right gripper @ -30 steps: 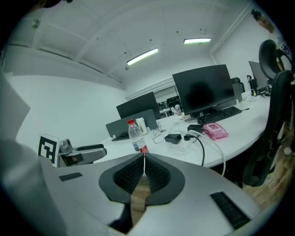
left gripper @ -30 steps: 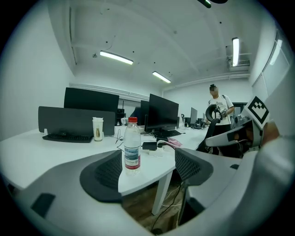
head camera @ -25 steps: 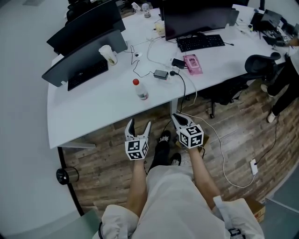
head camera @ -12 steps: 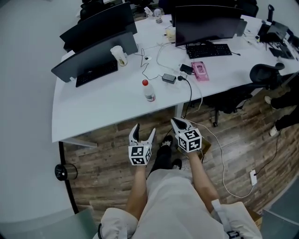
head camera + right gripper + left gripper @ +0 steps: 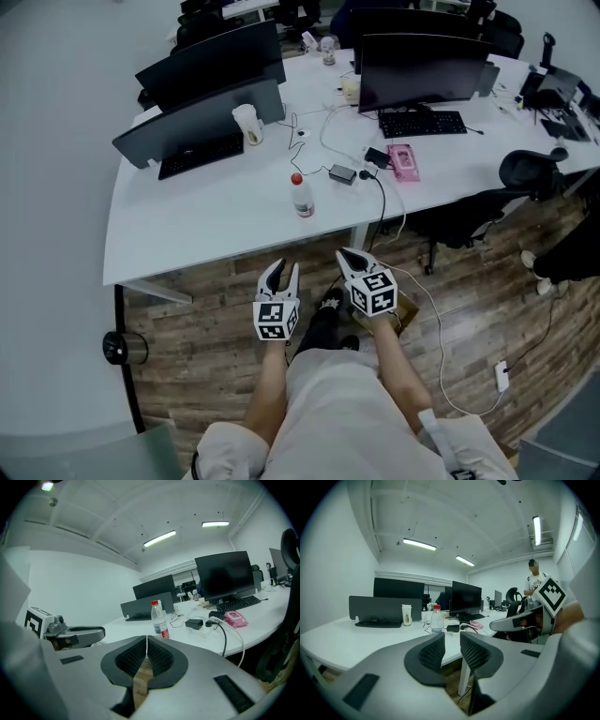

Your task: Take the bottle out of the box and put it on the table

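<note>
White table [image 5: 197, 225] carries the bottle, my claws held short of it

Clear plastic with a red cap, the bottle [image 5: 301, 196] stands upright on the table's near half, apart from the black power adapter [image 5: 342, 173] and the pink packet [image 5: 405, 161] to its right. A paper cup [image 5: 248, 123] stands farther back on the left, beside a black keyboard [image 5: 199, 156]. My left claw [image 5: 281, 268] hangs over the wooden floor [image 5: 206, 323], nearer than the table edge and well apart from the bottle. Its jaws have just been closing and stand a narrow gap apart with nothing between them. My right claw [image 5: 345, 254] is just beside it on the right, its pads pressed together on nothing. Both point toward the table, and the bottle shows beyond their tips in each gripper view
</note>
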The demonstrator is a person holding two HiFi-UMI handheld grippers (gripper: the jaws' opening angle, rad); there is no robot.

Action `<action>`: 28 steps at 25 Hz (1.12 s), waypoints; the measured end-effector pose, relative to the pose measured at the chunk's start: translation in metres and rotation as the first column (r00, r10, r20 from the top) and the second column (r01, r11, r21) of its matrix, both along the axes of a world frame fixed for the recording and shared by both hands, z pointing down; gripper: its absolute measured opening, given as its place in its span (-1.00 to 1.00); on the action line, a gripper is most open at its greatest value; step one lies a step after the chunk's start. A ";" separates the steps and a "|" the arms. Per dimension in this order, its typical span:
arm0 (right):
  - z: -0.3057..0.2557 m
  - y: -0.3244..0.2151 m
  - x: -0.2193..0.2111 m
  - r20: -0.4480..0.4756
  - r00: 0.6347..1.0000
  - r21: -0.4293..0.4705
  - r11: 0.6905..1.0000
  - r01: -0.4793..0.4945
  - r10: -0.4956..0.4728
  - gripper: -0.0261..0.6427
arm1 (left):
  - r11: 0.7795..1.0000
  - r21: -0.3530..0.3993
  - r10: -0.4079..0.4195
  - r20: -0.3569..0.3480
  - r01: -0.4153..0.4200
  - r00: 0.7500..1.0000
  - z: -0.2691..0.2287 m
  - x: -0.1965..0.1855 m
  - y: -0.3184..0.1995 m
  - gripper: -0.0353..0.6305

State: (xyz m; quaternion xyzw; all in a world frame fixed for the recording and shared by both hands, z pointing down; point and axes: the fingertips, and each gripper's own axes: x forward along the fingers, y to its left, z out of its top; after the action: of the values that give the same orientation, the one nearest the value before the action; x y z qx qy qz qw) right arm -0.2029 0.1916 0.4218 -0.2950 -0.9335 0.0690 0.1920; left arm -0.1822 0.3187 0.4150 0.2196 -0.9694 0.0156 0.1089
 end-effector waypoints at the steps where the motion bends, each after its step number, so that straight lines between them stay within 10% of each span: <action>1: 0.000 0.000 0.000 -0.004 1.000 -0.002 1.000 -0.001 0.001 -0.80 | 1.000 -0.003 -0.005 0.000 0.005 1.000 0.000 0.000 0.001 -0.63; 28: -0.007 0.010 -0.008 -0.038 0.999 -0.110 0.994 -0.025 0.021 -0.80 | 0.999 -0.008 -0.043 -0.040 0.042 0.998 0.002 -0.001 0.004 -0.85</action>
State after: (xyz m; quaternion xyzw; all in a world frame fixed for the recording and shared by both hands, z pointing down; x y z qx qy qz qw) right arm -0.2105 0.2017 0.4151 -0.2931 -0.9279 0.1280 0.1917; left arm -0.1831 0.3232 0.4173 0.1988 -0.9714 0.0123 0.1294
